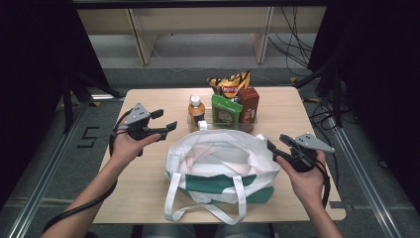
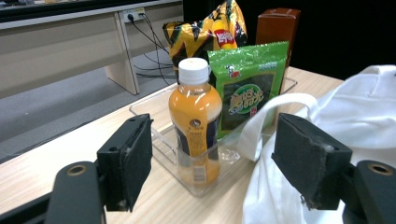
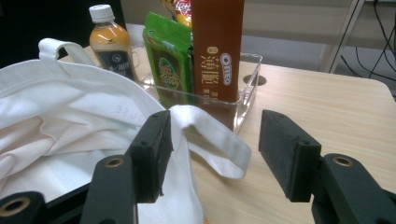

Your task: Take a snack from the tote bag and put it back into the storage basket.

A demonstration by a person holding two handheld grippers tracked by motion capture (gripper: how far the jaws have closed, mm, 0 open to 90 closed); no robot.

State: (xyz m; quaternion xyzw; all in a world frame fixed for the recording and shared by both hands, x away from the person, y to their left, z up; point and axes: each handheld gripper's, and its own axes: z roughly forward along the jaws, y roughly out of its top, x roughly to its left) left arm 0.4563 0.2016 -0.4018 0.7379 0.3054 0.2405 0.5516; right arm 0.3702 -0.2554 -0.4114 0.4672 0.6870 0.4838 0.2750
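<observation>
Fabric: white cloth tote bag (image 1: 218,158) with a dark green lower band; soft, creased, mouth gaping upward.
Bag straps: white webbing; one loop trails toward the table's (image 1: 148,198) near edge, another droops at the far rim beside the clear tray (image 3: 247,79).
Bag position: middle of the table, closer to the near edge, between the two grippers.
Bag interior: pale folded lining visible; contents, if any, cannot be told from the high view.
Left gripper (image 1: 168,121): held above the table's left portion, jaws spread wide with nothing between them, aimed toward the tray; apart from the bag.
Right gripper (image 1: 270,144): at the bag's right rim, jaws spread; in the right gripper view one pad lies against the white cloth, the other stands clear over bare wood. No pinch on the fabric.
Tray: near the far edge, just behind the bag.
Tray contents: orange drink bottle (image 2: 195,121) with white cap, upright; green snack packet (image 2: 247,88); brown carton (image 3: 217,46); yellow crisp bag (image 2: 205,32) at the back.
</observation>
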